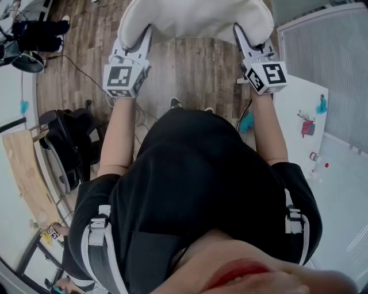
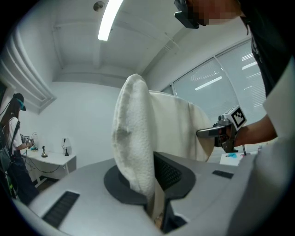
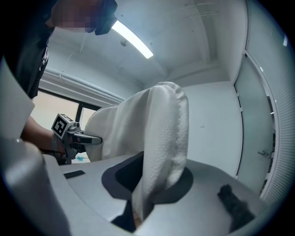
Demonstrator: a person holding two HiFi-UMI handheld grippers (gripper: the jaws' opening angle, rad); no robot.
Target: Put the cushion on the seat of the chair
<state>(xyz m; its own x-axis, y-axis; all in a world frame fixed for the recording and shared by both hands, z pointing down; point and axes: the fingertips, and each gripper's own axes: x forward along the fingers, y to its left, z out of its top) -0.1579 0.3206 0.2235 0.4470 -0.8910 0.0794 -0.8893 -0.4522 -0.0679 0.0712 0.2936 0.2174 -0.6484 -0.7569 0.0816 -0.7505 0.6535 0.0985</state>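
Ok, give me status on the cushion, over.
Left gripper and right gripper: jaws shut on cushion, one each side. Cushion held up over wood floor. Cushion blocks sight of what's ahead.

The head view is taken from above the person, facing steeply down past the chest and forearms to the wooden floor point(image 1: 86, 34). The left gripper point(image 1: 138, 41) and right gripper point(image 1: 244, 37) are seen near its top edge, with the cushion point(image 1: 195, 20) between them. Each gripper view is taken from just behind its own jaws, facing level along them, with the cushion's edge very near. The cushion is shared by all three views, and the opposite gripper is caught across it in each gripper view.
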